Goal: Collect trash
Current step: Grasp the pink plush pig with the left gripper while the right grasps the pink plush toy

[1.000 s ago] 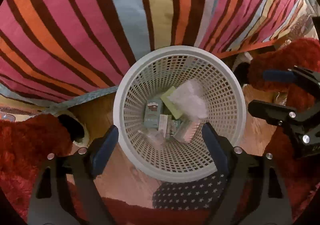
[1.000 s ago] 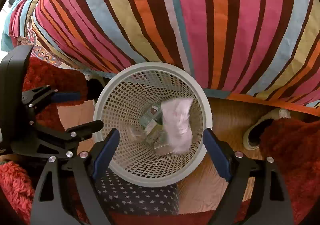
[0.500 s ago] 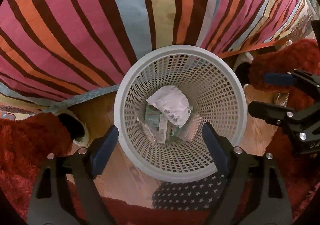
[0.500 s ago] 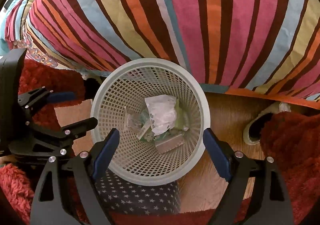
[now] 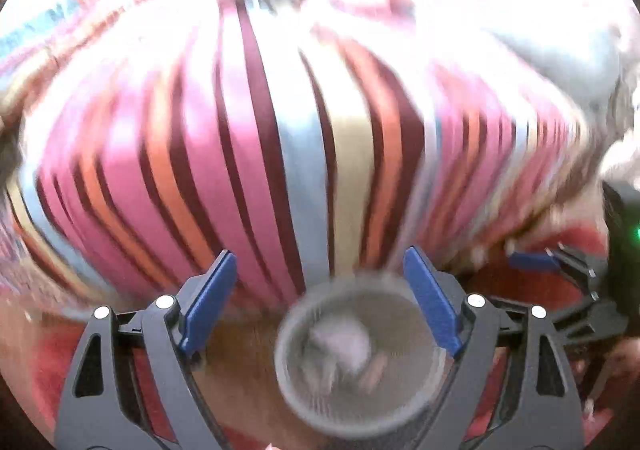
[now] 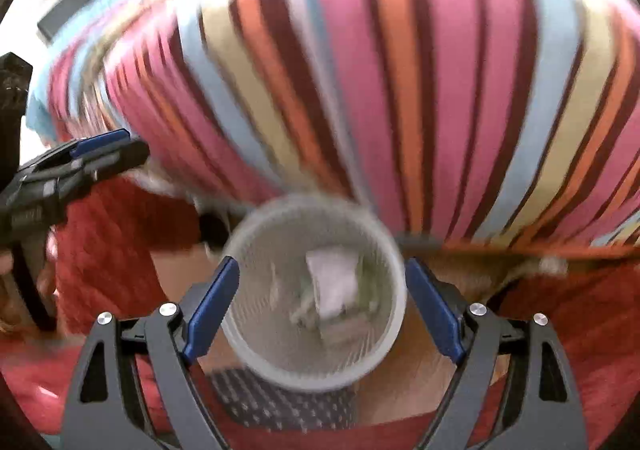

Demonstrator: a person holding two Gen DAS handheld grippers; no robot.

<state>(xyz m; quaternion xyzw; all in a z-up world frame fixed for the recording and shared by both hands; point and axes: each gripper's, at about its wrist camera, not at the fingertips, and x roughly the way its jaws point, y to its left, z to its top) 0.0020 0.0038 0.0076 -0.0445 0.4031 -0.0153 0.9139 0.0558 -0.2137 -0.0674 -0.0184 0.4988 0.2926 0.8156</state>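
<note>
The round white mesh plastic basket (image 6: 384, 250) of crumpled wrappers (image 6: 332, 282) lies between the wide-open, empty right gripper (image 6: 322, 306); the left gripper (image 5: 320, 300) likewise gapes empty.

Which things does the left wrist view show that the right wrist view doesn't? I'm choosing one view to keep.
Only the left wrist view shows a green light at its right edge. Only the right wrist view shows star-patterned fabric below the basket. Both show the mesh basket with a white wrapper inside and the striped bedspread, all blurred.
</note>
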